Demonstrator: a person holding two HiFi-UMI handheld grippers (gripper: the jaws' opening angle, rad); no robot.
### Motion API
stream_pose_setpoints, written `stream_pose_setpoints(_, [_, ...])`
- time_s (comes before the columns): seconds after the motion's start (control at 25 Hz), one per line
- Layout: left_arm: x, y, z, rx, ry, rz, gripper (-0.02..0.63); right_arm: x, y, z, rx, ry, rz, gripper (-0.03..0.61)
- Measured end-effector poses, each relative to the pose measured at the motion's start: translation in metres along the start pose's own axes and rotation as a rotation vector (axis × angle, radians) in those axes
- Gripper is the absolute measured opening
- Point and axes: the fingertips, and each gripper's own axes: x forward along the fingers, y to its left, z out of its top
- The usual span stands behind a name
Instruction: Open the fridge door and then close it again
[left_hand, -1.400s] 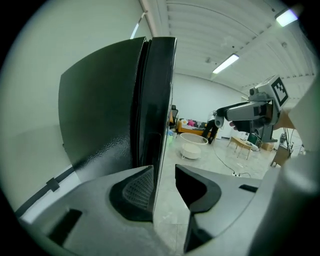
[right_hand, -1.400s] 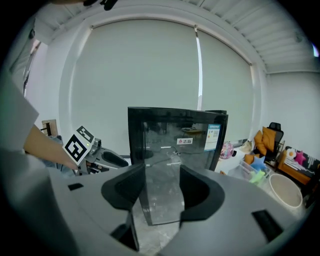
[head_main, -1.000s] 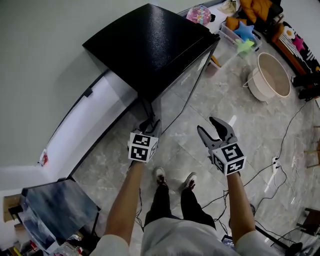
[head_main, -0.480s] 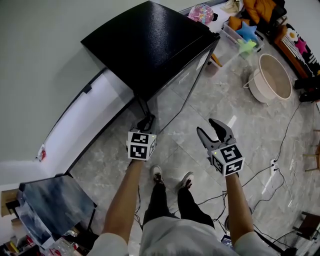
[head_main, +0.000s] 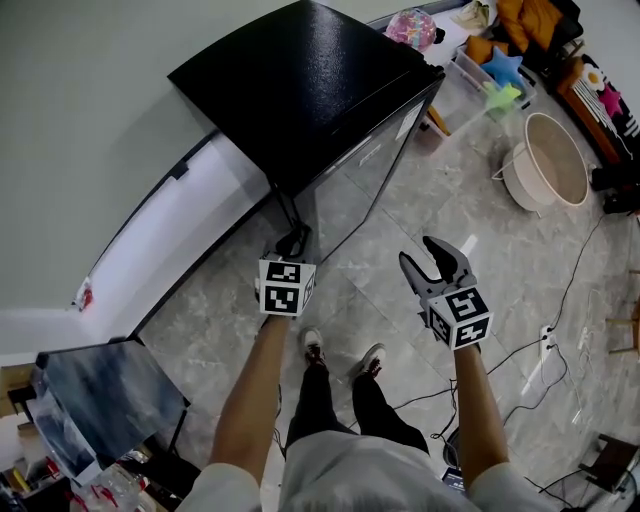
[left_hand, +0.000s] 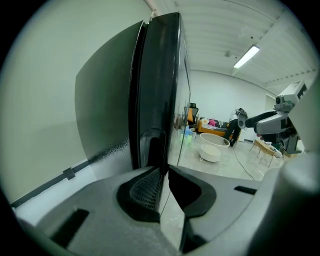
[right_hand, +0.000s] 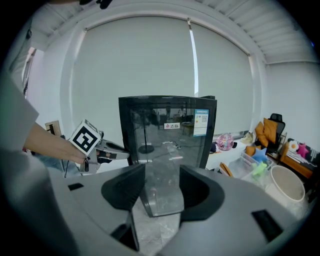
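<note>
The black fridge (head_main: 310, 80) stands against the wall, its glass door (head_main: 360, 170) closed and facing me. My left gripper (head_main: 292, 243) is at the door's left edge, low down. In the left gripper view its jaws (left_hand: 164, 185) have just been closing, and the pads now press the door edge (left_hand: 160, 90) from both sides. My right gripper (head_main: 440, 262) hangs open in front of the door, apart from it, with nothing between its fingers. The right gripper view looks at the fridge front (right_hand: 167, 130) through those open jaws (right_hand: 162, 192), with the left gripper (right_hand: 120, 151) at the left.
A beige tub (head_main: 545, 160) and a clear bin of toys (head_main: 480, 85) sit on the floor right of the fridge. Cables (head_main: 560, 300) trail over the tiles at the right. A low white ledge (head_main: 170, 240) runs along the wall, and a dark panel (head_main: 100, 395) leans at the lower left.
The left gripper's jaws have narrowed onto the door's left edge. The right gripper has drifted slightly and stays open. The fridge door has not moved.
</note>
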Motion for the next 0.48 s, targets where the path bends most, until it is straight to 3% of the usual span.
stream_pose_setpoints(0.48, [-0.0027, -0.0062, -0.0008, 0.003, 0.011, -0.009, 0.043, 0.0018, -0.0022, 0.0006, 0.0, 0.0, 0.026, 0.21])
